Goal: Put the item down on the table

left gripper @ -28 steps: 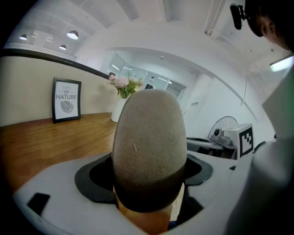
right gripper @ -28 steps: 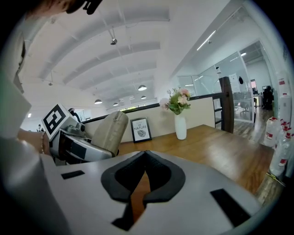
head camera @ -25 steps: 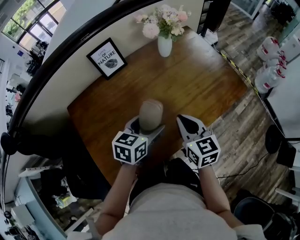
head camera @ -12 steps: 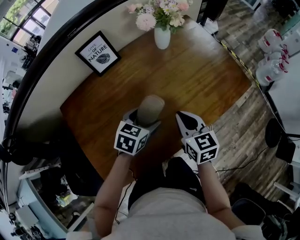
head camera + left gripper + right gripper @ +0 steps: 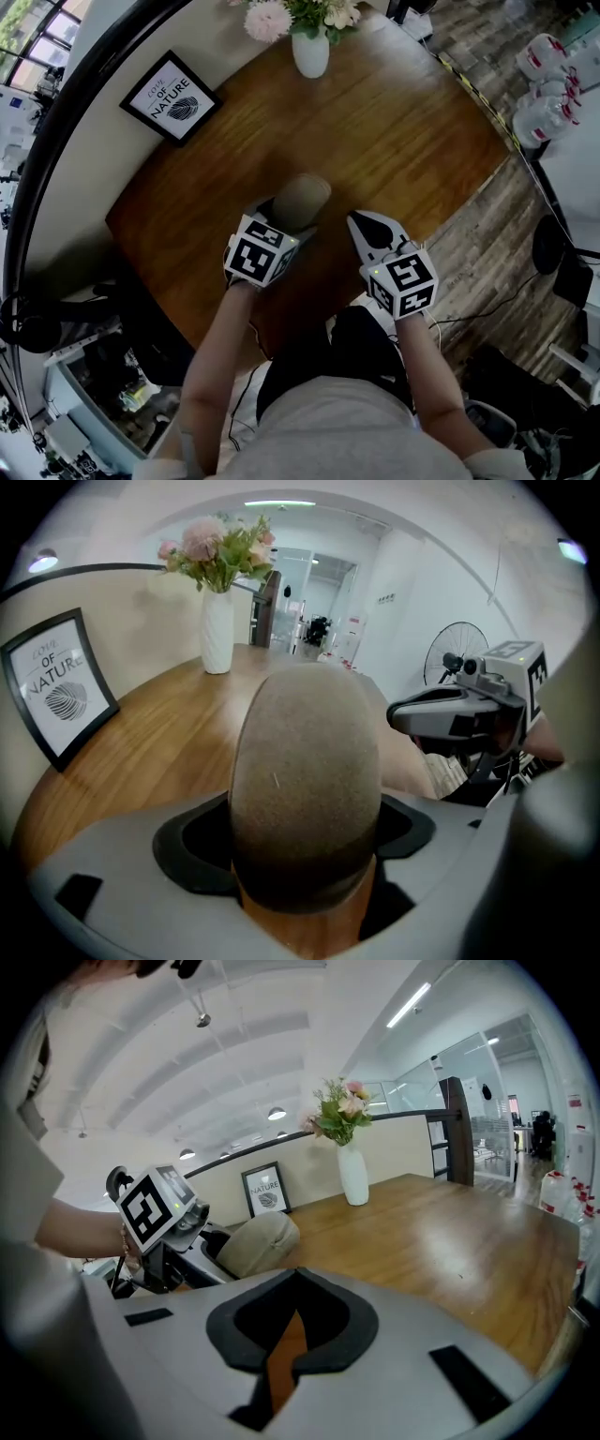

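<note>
A beige, rounded felt item [image 5: 302, 199] is above the front part of the wooden table [image 5: 403, 122]. My left gripper [image 5: 286, 217] is shut on it, one jaw on each side. In the left gripper view the item [image 5: 305, 771] fills the gap between the jaws and hides its own underside, so I cannot tell whether it touches the wood. My right gripper [image 5: 362, 223] hovers just to the right of it, shut and empty. In the right gripper view the item [image 5: 255, 1239] is to the left, in the left gripper [image 5: 202, 1241].
A white vase of flowers [image 5: 310, 52] stands at the table's far edge. A framed print [image 5: 170, 97] leans against the wall at the back left. White containers [image 5: 553, 84] sit on the floor to the right. The table's front edge [image 5: 309, 323] is close to the person's body.
The head view has tilted, so the vase and print sit higher in the picture. Both grippers keep nearly the same places over the table, and the left still holds the item.
</note>
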Tool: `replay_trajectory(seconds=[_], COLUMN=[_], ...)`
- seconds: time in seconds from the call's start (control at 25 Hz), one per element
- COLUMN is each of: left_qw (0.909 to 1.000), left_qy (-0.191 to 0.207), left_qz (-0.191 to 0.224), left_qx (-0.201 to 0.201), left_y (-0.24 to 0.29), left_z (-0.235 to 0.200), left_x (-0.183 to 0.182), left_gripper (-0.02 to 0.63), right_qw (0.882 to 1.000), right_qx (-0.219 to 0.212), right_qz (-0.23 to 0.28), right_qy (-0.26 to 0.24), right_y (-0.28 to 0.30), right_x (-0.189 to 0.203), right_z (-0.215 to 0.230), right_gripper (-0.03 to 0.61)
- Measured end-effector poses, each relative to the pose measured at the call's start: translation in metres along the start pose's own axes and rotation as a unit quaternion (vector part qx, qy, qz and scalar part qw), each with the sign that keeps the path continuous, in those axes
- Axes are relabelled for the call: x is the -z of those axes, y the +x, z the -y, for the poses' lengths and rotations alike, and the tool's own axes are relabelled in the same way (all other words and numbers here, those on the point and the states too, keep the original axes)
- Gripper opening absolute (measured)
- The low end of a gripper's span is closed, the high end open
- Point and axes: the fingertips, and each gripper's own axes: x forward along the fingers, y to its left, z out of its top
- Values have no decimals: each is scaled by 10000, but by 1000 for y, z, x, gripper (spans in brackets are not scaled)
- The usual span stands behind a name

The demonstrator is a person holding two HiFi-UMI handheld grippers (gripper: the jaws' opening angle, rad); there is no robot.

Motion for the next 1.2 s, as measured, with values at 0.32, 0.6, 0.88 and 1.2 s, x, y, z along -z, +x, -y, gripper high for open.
replay_trajectory(seconds=[0.32, 0.6, 0.88, 1.2], left_qw=[9989, 9990, 9989, 9995], left_qy=[174, 245, 407, 186], left_qz=[-391, -330, -232, 231], left_qx=[194, 151, -15, -94], left_y=[27, 35, 41, 27], left_z=[-3, 0, 5, 4], left_x=[3, -2, 0, -15], left_gripper=[408, 411, 436, 484], right_qw=[9997, 9995, 9993, 9993], right_qx=[82, 148, 213, 253], right_qz=[-127, -124, -136, -118], right_qy=[178, 247, 266, 254], right_y=[6, 8, 5, -7], right_x=[12, 13, 14, 17], right_z=[15, 24, 23, 21], right_gripper=[9, 9, 9, 9])
